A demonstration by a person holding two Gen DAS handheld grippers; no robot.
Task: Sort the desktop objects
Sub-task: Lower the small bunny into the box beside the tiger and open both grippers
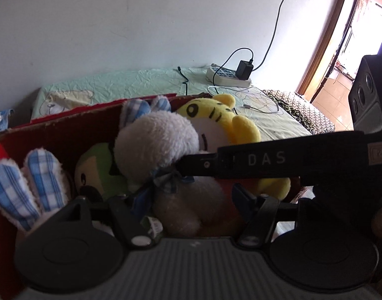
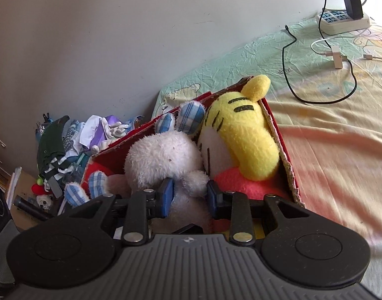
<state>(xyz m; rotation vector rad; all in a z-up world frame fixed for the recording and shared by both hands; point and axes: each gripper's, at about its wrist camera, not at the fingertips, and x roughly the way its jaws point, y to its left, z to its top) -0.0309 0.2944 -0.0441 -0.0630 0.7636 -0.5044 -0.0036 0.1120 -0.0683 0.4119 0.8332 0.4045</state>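
A red cardboard box (image 2: 278, 135) is seen. A white plush rabbit (image 2: 163, 160) with blue-and-white checked ears is shown beside a yellow plush tiger (image 2: 243, 137) marked with black stripes. A green plush toy (image 1: 101, 167) is seen. Pale green bedsheet (image 2: 241, 57) is printed with cartoons.

Premises: a home, probably a bedroom. Evidence: bed (image 2: 316, 130) with cartoon-print sheet, plush toys (image 2: 241, 135) boxed, power strip (image 2: 343, 22), clothing heap (image 2: 66, 140).

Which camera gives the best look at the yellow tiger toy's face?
The left wrist view: the yellow tiger toy shows an eye, forehead stripes and its white muzzle above the white rabbit. The right wrist view shows the tiger mostly from the side and back, face largely hidden.
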